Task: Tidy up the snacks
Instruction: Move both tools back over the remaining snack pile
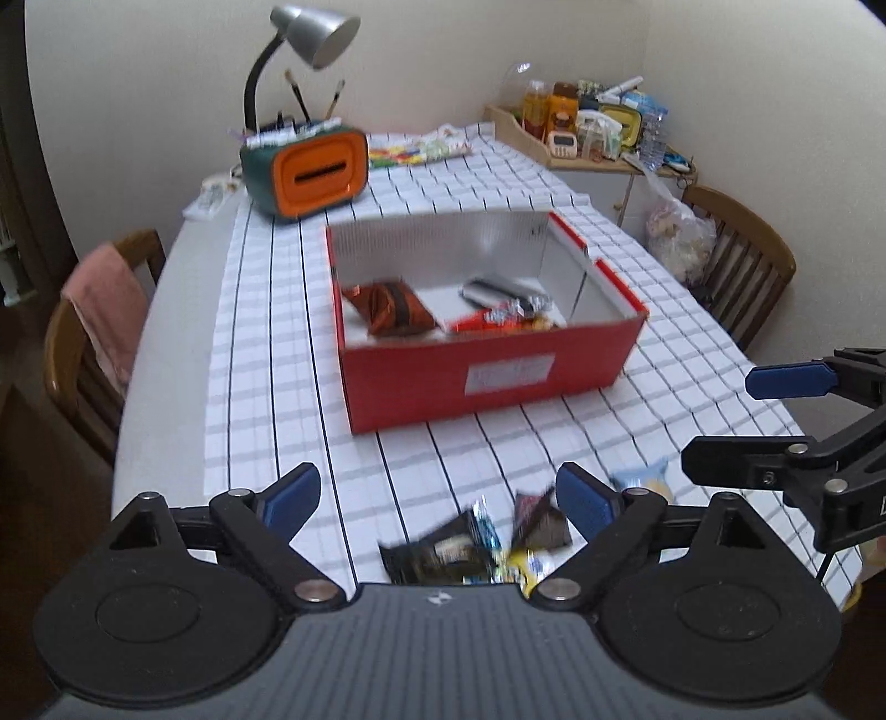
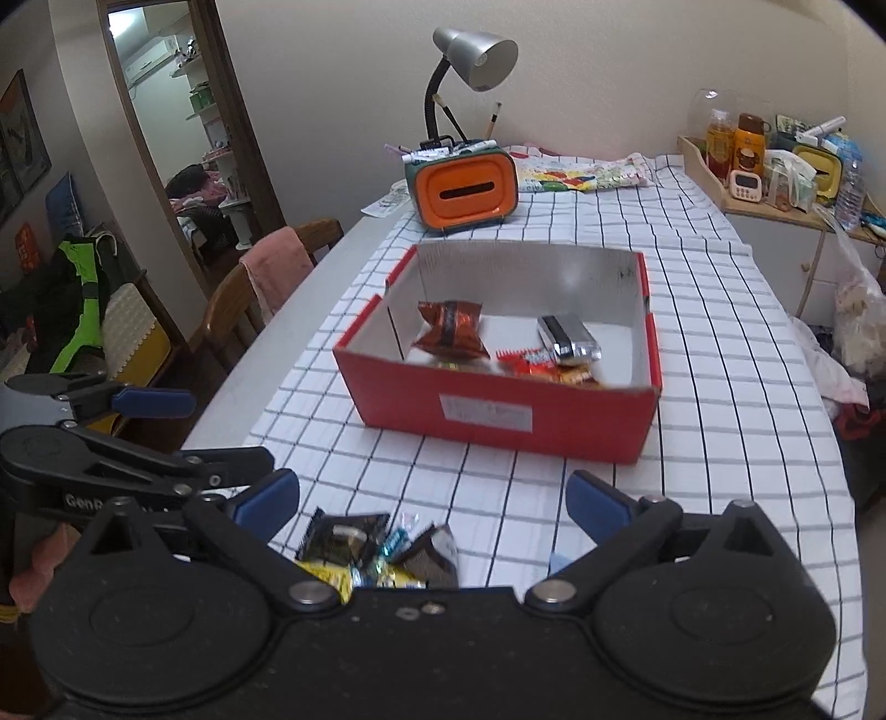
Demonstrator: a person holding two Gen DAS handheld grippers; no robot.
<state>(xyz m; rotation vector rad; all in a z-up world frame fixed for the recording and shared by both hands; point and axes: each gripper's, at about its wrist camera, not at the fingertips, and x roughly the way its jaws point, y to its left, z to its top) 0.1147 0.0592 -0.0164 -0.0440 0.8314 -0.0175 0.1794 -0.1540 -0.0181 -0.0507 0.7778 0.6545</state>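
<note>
A red cardboard box (image 1: 498, 382) (image 2: 498, 410) with a silver lining stands open on the checked tablecloth. Inside lie a brown snack bag (image 1: 390, 310) (image 2: 451, 329), a silver packet (image 1: 498, 291) (image 2: 567, 338) and a red wrapper (image 1: 498, 321) (image 2: 526, 360). A small heap of loose snack packets (image 1: 476, 545) (image 2: 376, 551) lies near the table's front edge. My left gripper (image 1: 440, 495) hangs open just above that heap, nothing between its fingers. My right gripper (image 2: 432, 501) is open too, empty, with the heap low at its left. A pale blue packet (image 1: 645, 479) lies apart on the right.
An orange and green tissue holder (image 1: 310, 171) (image 2: 468, 188) and a silver desk lamp (image 1: 315, 30) (image 2: 476, 52) stand behind the box. A wooden tray (image 1: 554, 149) of bottles sits at the far right corner. Chairs (image 1: 88, 354) (image 1: 742, 266) flank the table.
</note>
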